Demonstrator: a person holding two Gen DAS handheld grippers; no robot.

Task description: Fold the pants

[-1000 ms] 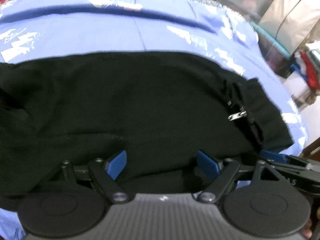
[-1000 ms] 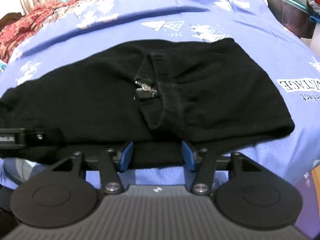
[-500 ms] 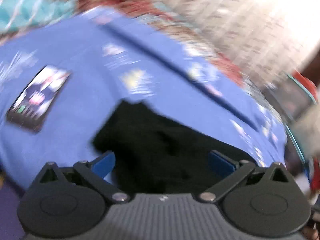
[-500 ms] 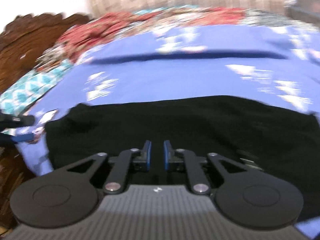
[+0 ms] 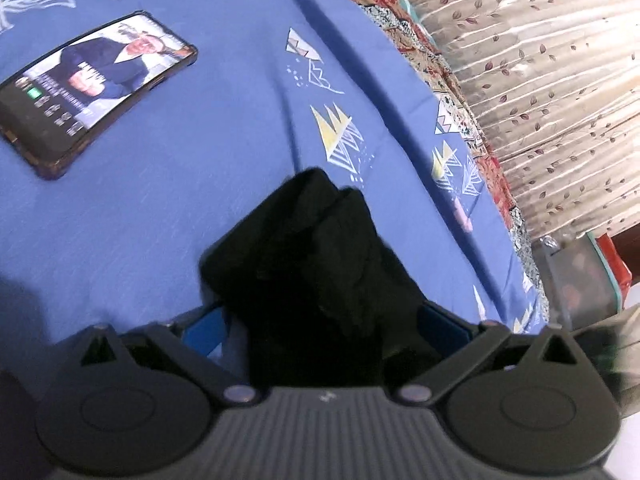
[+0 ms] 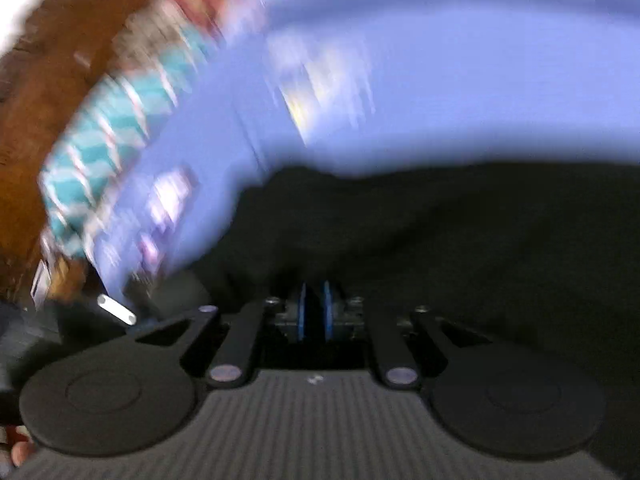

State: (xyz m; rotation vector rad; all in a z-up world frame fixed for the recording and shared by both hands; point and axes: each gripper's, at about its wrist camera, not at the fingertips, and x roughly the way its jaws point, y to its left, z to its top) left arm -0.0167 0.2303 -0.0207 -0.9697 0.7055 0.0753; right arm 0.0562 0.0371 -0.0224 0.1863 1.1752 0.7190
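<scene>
The black pants (image 5: pixel 312 272) lie on a blue printed bedsheet (image 5: pixel 180 200). In the left wrist view the narrow leg end of the pants runs back between my left gripper's (image 5: pixel 324 328) wide-apart blue fingers (image 5: pixel 204 332), which are open around the cloth. In the blurred right wrist view the pants (image 6: pixel 440 232) fill the lower right. My right gripper (image 6: pixel 314 312) has its blue pads nearly together on a fold of the black cloth.
A smartphone (image 5: pixel 88 88) with a lit screen lies on the sheet, upper left of the pants' leg end. A patterned quilt edge (image 5: pixel 420 52) and curtain (image 5: pixel 540 60) run along the far side. A wooden headboard (image 6: pixel 48 92) shows at left in the right wrist view.
Both grippers swung left along the pants, from the waist toward the leg end. My right gripper closed on the cloth. My left gripper stayed open.
</scene>
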